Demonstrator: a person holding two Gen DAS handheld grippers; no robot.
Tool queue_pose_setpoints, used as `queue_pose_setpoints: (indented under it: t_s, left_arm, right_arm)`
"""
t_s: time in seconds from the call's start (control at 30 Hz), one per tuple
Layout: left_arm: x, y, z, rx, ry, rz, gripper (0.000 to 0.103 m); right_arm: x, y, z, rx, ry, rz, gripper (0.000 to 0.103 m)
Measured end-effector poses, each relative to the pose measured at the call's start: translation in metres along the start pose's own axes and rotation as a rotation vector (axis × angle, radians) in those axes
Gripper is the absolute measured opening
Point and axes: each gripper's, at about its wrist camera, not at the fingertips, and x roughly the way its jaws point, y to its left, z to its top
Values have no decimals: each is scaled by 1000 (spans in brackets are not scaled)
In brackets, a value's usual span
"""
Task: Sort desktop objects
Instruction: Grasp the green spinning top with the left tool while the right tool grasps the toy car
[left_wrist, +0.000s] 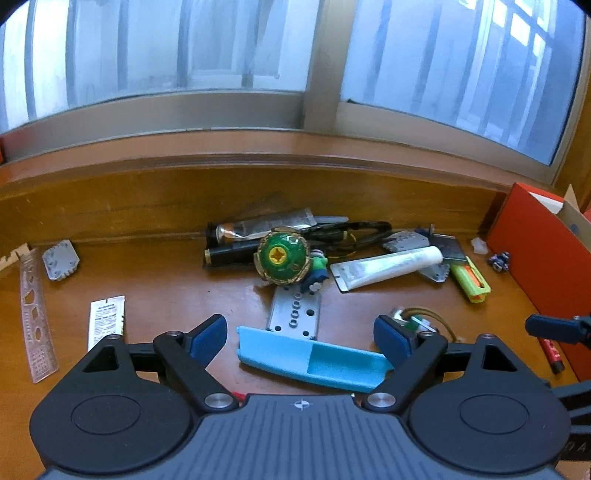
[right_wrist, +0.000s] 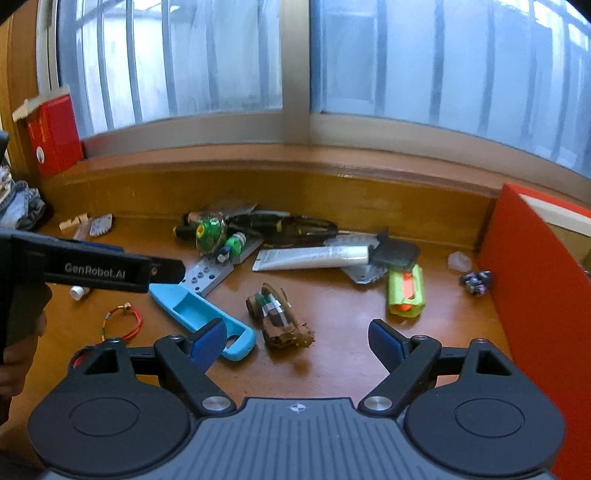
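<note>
Tongs, left (left_wrist: 301, 338) and right (right_wrist: 297, 341), both spread and empty; clear stencil ruler (left_wrist: 35, 317) only in left view.

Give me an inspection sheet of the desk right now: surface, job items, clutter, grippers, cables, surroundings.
Surface: glossy brown wooden desk, crowded.
Job's things: light blue plastic tray; green round spinning-top toy; white squeeze tube; lime-green and orange foam-dart toy.
Clutter: clear plastic stencil ruler; white paper sachet; brown crumpled cardboard toy car.
Grippers: left gripper open above the tray; right gripper open, holding nothing.
Cables: black cord bundle; thin red wire loop.
Surroundings: frosted barred window; orange cardboard box at right.
</note>
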Motion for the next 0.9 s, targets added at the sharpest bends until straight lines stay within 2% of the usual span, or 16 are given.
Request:
queue_pose_setpoints:
  t_s: [0.4,0.77,0.9]
  left_arm:
    - [39,17,11,-33,34,7,87]
    - [79,30,30,-150,16,-35,87]
    - [92,32,33,-181,17,-46,84]
  right_arm:
    - [47,9,8,-26,84,18,86]
    - [79,13,12,-19,72,-29,84]
    - [86,12,12,-15,82,-34,84]
